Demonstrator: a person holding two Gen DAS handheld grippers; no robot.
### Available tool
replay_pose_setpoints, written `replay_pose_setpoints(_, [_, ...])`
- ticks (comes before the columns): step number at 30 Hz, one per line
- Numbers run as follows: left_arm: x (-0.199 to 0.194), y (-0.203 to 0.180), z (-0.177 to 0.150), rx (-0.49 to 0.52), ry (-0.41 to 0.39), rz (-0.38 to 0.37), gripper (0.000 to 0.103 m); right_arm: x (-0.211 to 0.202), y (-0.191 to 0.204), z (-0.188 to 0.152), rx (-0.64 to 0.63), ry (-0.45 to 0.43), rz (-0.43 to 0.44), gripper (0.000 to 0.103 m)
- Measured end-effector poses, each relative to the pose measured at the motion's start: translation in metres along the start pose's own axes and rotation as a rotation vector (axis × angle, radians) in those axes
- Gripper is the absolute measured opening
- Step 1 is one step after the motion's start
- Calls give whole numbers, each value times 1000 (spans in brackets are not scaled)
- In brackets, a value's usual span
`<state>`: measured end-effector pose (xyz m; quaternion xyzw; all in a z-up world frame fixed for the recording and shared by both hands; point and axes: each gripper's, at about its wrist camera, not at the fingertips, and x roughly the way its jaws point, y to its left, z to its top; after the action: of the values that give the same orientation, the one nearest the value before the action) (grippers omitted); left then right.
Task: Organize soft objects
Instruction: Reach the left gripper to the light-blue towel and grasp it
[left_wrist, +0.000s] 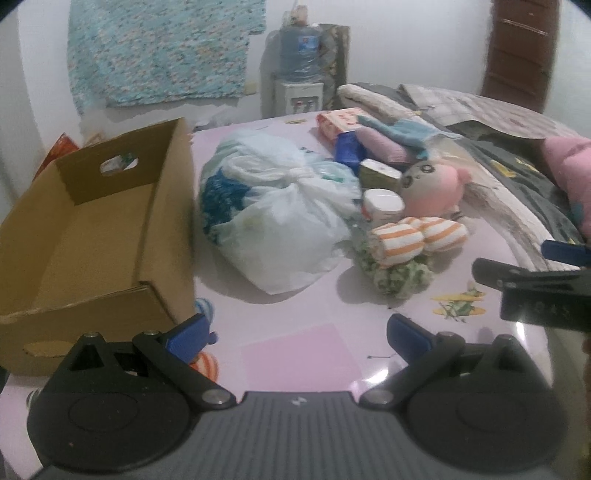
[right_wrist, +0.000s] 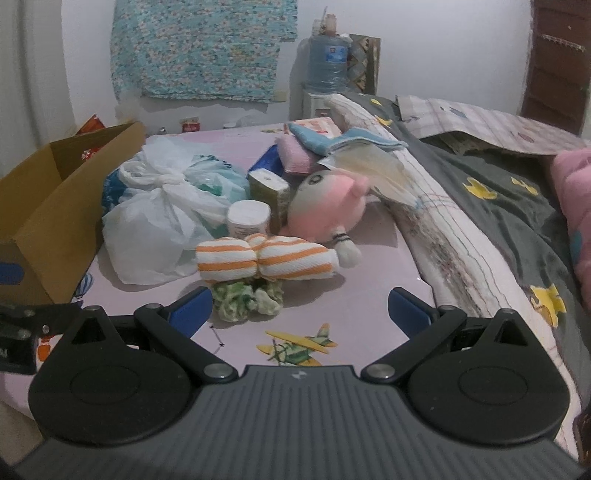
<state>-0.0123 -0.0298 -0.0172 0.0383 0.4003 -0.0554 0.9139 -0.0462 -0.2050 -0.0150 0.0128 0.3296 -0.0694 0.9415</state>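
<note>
Plainly, the main risk lies in the clutter around the orange-and-white striped rolled cloth (right_wrist: 264, 260): it rests on a green-and-white crumpled fabric (right_wrist: 245, 299), with a small white round tub (right_wrist: 248, 219) and a pink-and-grey plush toy (right_wrist: 325, 212) just behind it. A careless pinch could drag the green fabric along or topple the tub. The knotted white plastic bag (left_wrist: 273, 214), left of the striped cloth, may sag or slip when lifted. The open brown cardboard box (left_wrist: 92, 229) sits further left, on the pink bed sheet (left_wrist: 314, 350). Both the left gripper (left_wrist: 297, 336) and right gripper (right_wrist: 299, 310) hover low over the sheet, pointing forward, jaws spread wide and empty.
</note>
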Motion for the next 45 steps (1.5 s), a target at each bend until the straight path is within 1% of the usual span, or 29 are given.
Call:
replay_pose_setpoints(4, [3,-12,1,40,-23,-25,103,1,-15,-4,40,-22,-3,102])
replay_pose_setpoints(9, [6,-25,7,89,-68,-56,103,0,-32,-9,67,-95,-17,102])
replay_pose_setpoints(12, [11,-34,11,112,-81,-80,103,2,-42,-10,82,-115,-25,102])
replay_pose_setpoints(15, [15,-41,16,129,-87,-116,103,4,-54,-10,123,-128,-28,102])
replay_pose_setpoints(18, [18,-49,26,146,-94,-139,103,5,-70,-8,170,-152,-39,102])
replay_pose_setpoints(21, [20,-52,44,141,-102,-161,103,7,-88,-5,233,-183,-45,102])
replay_pose_setpoints(26, [24,-51,78,105,-133,-166,103,15,-110,-5,325,-212,-30,102])
replay_pose_setpoints(29, [32,-50,97,71,-150,-174,103,23,-118,0,354,-228,-12,102])
replay_pose_setpoints(33, [46,-52,120,20,-169,-177,98,34,-128,14,381,-274,0,102])
replay_pose_setpoints(37, [59,-56,137,-19,-191,-183,98,48,-139,37,410,-312,39,102])
replay_pose_setpoints(40, [71,-61,157,-57,-196,-191,98,64,-148,64,442,-331,103,102])
replay_pose_setpoints(43, [89,-62,177,-129,-168,-226,92,88,-158,94,493,-325,182,102])
replay_pose_setpoints(44, [97,-62,184,-164,-148,-247,88,99,-163,104,515,-316,206,101])
replay_pose_setpoints(45, [104,-62,188,-187,-131,-269,86,110,-167,114,535,-301,227,99])
